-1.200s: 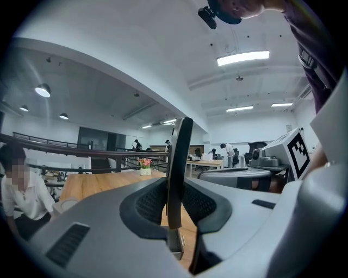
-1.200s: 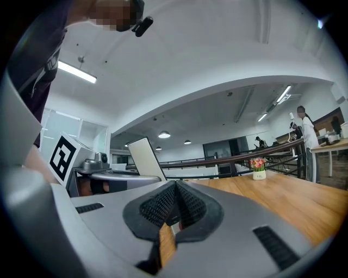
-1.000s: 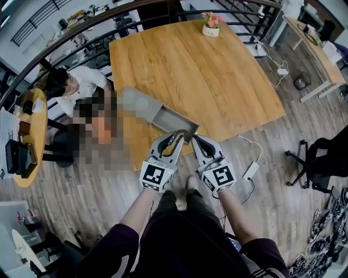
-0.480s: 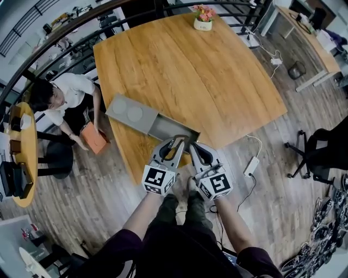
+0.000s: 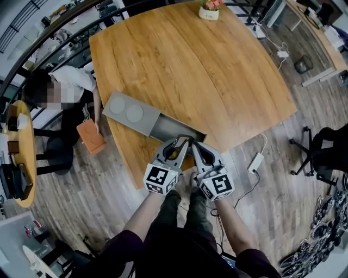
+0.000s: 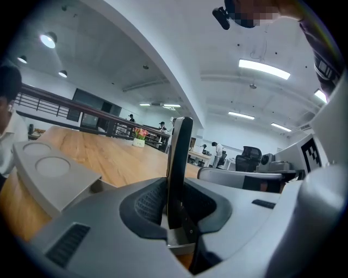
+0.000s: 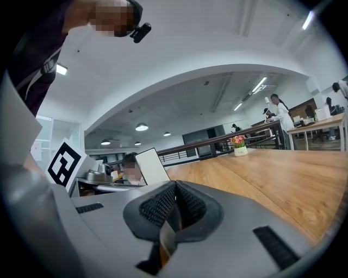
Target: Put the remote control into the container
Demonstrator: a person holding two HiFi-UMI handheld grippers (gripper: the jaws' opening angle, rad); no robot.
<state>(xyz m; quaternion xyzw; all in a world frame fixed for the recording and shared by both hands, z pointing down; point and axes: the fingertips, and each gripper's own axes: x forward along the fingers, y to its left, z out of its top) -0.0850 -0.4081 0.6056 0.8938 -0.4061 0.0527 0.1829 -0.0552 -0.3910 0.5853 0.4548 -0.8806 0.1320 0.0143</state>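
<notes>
The remote control [image 6: 177,163] is a thin black slab standing on edge between the pads of my left gripper [image 6: 175,202], which is shut on it. In the head view the left gripper [image 5: 181,143] hovers at the table's near edge, just in front of the open end of the long grey container [image 5: 175,130]. The container's lid [image 5: 126,112], with two round marks, covers its left part. My right gripper [image 5: 196,147] sits close beside the left one. Its ribbed pads meet with nothing between them [image 7: 173,207].
The wooden table [image 5: 206,70] stretches beyond the container, with a flower pot [image 5: 210,11] at its far edge. A person [image 5: 65,87] sits at the left beside an orange box [image 5: 90,137]. A power strip and cable [image 5: 255,161] lie on the floor to the right.
Both grippers stay side by side at the container's open end, with the remote still held. The head view has shifted, so the table and container sit a little lower and closer.
</notes>
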